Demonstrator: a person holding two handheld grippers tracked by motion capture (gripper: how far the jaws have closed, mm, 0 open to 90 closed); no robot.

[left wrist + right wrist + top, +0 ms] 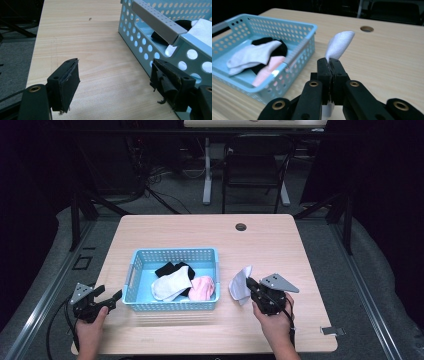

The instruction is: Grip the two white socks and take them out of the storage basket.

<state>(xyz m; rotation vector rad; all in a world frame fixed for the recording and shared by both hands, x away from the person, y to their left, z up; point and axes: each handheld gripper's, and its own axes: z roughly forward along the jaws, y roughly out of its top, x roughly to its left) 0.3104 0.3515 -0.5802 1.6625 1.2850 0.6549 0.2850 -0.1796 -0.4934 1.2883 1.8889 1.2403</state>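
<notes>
Right of the light-blue perforated plastic basket (135, 270), above the pale wooden surface (200, 230), the right tongs (331, 65) are clamped on a white fabric sock (339, 43). Left tongs (115, 77) stand apart beside the basket's left wall, holding nothing.
</notes>
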